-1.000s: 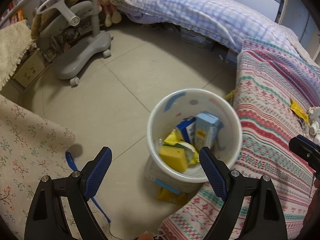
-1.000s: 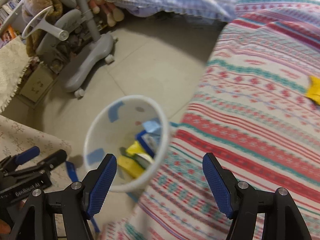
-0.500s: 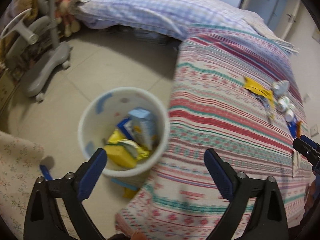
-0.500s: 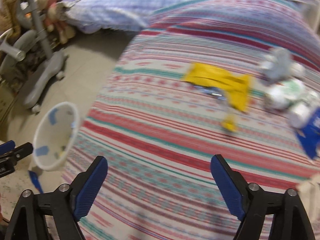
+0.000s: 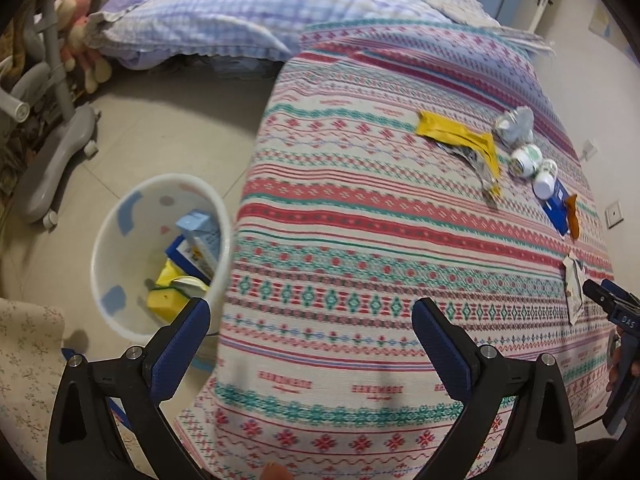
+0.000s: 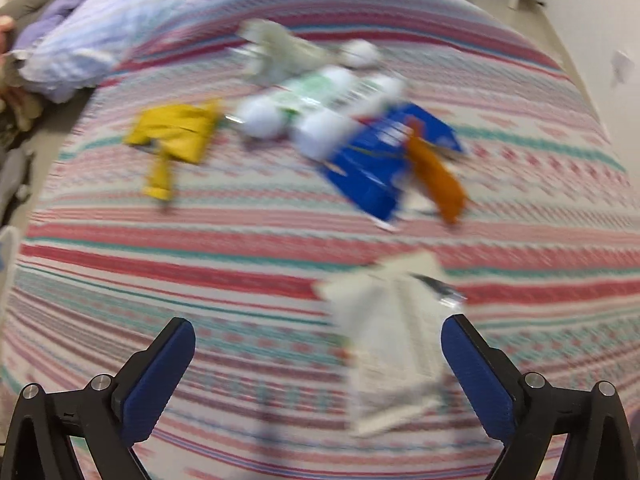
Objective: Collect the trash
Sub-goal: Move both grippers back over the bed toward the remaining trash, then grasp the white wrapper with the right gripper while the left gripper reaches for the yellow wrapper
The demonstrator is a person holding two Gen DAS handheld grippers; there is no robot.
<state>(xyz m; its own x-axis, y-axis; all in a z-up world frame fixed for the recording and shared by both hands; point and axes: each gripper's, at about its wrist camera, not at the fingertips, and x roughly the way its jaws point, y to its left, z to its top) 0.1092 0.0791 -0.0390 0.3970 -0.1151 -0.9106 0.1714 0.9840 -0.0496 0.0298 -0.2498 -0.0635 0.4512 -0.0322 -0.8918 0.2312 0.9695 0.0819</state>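
**Both grippers spread wide over a bed strewn with trash**

Left wrist view: the left gripper hangs with its blue-padded jaws spread wide and nothing between them, over the near edge of the striped bedspread. On the floor just beside the bed's left edge stands a white wastebasket, holding a light blue carton, a yellow sponge and other packaging. Toward the bed's far right side lies a loose cluster of trash: a yellow wrapper, crumpled foil beyond it, two small white bottles touching each other, then a blue packet with an orange wrapper lying on it. A pale printed sachet rests apart from these, near the bed's right edge, just beside the tip of the right gripper. A gray chair base stands on the tile floor at left, and a checked pillow lies at the bed's far end.

Right wrist view, heavily motion-blurred: the right gripper also has its jaws wide apart and unloaded. The pale sachet lies on the bedspread between the jaws, closer to the right pad; contact cannot be judged through the blur. Beyond it sit the blue packet, orange wrapper, white bottles and yellow wrapper.
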